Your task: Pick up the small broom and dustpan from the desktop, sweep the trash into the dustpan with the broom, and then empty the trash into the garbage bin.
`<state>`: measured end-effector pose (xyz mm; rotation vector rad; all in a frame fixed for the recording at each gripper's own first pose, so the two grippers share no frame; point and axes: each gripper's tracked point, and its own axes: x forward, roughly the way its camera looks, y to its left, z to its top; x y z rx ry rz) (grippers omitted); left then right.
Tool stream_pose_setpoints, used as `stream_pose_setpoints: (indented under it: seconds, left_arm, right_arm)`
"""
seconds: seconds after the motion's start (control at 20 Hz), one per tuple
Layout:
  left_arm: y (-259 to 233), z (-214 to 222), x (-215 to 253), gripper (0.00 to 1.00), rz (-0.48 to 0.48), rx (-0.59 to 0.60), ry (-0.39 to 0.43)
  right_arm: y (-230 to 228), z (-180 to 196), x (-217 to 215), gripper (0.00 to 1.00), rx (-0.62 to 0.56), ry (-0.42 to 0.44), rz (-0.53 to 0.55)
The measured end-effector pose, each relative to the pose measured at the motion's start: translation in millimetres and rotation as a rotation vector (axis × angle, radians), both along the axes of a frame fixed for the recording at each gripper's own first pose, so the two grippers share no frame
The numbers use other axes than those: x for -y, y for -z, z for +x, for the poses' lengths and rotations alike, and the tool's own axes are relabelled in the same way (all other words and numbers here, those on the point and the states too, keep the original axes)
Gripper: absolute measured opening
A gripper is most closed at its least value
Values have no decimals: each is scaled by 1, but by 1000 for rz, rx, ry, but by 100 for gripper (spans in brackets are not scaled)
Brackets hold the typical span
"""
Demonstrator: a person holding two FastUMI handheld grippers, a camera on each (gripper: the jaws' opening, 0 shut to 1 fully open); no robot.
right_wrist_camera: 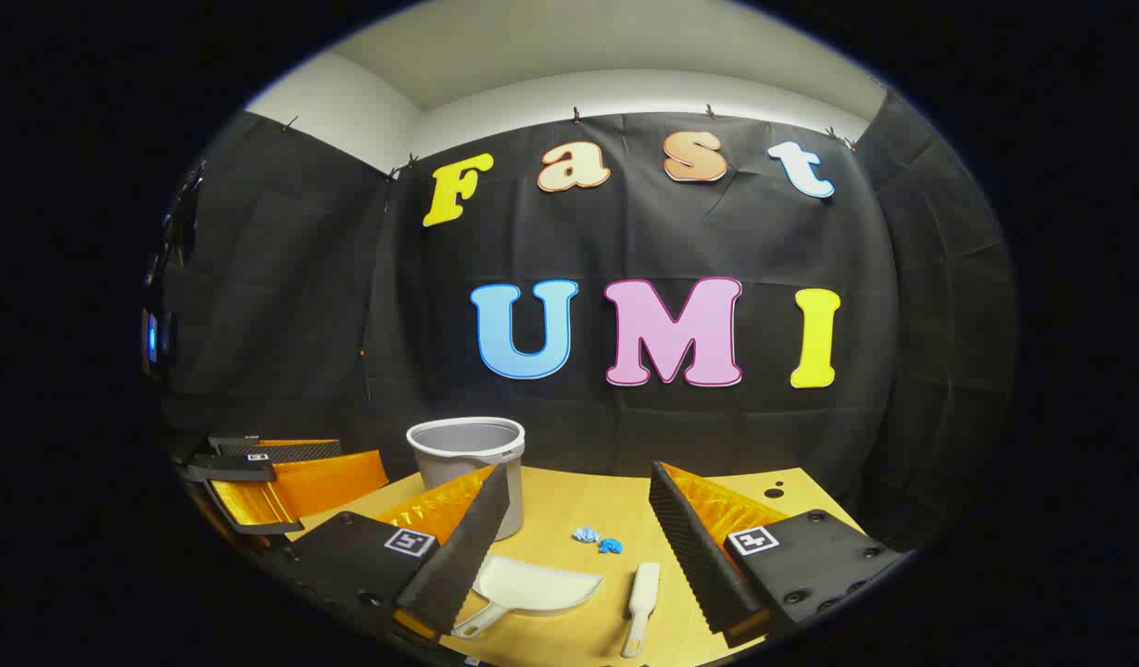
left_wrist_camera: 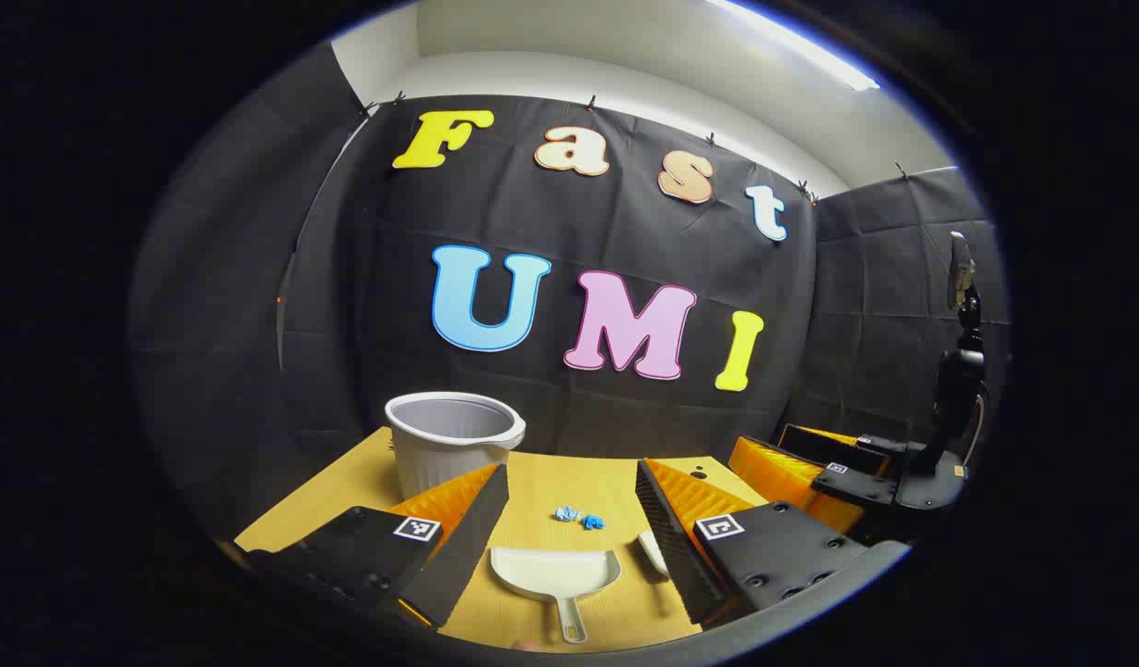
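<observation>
Beyond the tongs' open fingers a black cloth wall [right_wrist_camera: 643, 241] pinned by small clips closes the booth behind a yellow wooden desktop [right_wrist_camera: 578, 505], with white wall and a bright ceiling light strip [left_wrist_camera: 791, 46] above.

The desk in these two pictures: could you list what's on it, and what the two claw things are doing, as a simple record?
surface: wooden desk
dustpan: dustpan lies flat, handle toward the camera
broom: small broom lies to the right of the dustpan, untouched
trash: blue scraps beyond the dustpan and broom
bin: garbage bin stands upright at the back left
left gripper: left gripper open, above the dustpan, holding nothing
right gripper: right gripper open, above the broom and dustpan, holding nothing
task stage: nothing picked up yet
</observation>
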<state>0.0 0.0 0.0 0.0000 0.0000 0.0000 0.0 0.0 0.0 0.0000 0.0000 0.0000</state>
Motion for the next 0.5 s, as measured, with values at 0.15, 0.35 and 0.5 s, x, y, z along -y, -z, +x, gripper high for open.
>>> stream_pose_setpoints:
  seconds: [0.15,0.35,0.5]
  left_arm:
    - [6,-3,-4,82,-7,-28,-6]
    - [7,-7,-8,82,-19,-36,-22]
    - [-7,-11,-19,82,10,-32,-55]
  right_arm:
    - [-2,-3,-5,98,-6,-11,2]
    - [-1,-12,-17,98,-5,-47,3]
    - [2,-7,-15,98,-13,-49,-11]
